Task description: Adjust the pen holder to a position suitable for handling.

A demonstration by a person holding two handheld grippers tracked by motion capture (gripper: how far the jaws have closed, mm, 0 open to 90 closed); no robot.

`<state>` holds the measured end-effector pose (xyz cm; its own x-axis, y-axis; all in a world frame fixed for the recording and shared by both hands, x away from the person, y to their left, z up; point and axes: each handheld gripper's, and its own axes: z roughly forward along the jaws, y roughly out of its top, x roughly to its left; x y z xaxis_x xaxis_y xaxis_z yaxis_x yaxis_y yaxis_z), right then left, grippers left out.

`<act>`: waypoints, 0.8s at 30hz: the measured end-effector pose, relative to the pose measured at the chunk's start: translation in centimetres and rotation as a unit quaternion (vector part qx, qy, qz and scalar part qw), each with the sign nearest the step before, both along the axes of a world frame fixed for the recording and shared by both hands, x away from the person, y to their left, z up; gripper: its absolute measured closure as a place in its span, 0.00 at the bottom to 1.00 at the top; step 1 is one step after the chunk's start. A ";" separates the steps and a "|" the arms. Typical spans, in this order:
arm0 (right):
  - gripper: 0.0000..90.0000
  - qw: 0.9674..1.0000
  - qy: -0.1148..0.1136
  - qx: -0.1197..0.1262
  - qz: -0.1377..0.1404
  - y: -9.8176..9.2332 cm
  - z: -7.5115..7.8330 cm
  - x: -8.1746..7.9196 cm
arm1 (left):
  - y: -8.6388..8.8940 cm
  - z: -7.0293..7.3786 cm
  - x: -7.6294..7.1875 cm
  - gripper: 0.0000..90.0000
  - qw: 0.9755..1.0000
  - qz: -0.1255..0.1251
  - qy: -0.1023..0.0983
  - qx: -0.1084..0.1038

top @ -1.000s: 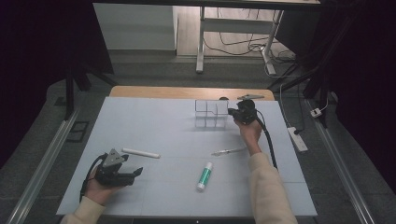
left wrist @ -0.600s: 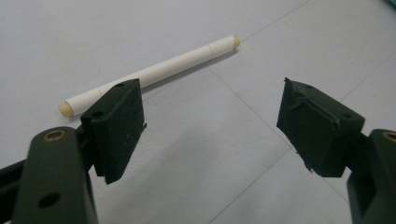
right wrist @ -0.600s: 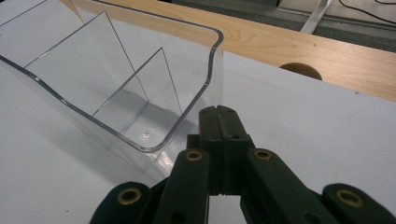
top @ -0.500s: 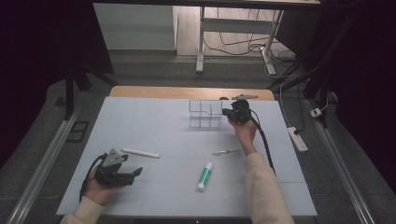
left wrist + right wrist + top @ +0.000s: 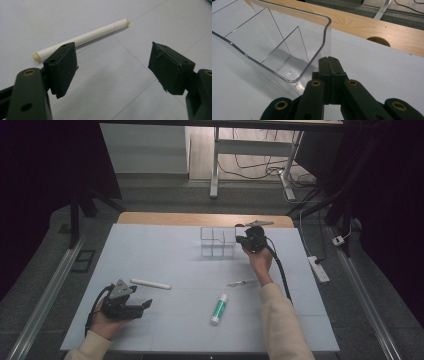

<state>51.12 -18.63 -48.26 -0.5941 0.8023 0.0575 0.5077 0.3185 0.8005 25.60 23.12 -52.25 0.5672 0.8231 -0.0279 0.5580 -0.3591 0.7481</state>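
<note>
**Right gripper at clear bin**

We find the right gripper (image 5: pixel 248 241), fingers (image 5: pixel 329 65) pressed together and empty, just beside the bin (image 5: pixel 217 241) at the far surface (image 5: pixel 165 255). Left gripper (image 5: pixel 146 305) fingers stand wide, near the white stick (image 5: pixel 82 38).

A lab-like recording room: black curtains (image 5: pixel 45 180) hang at both sides of the pale counter (image 5: pixel 165 255), loose cables (image 5: pixel 260 167) lie on the floor beyond it, and a power strip (image 5: pixel 318 269) lies just right of it.
</note>
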 end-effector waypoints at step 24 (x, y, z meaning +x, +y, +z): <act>0.71 0.999 -0.024 0.006 0.027 -4.7 2.0 -3.9 | 0.0 0.0 0.0 0.25 1.000 0.002 -0.002 0.002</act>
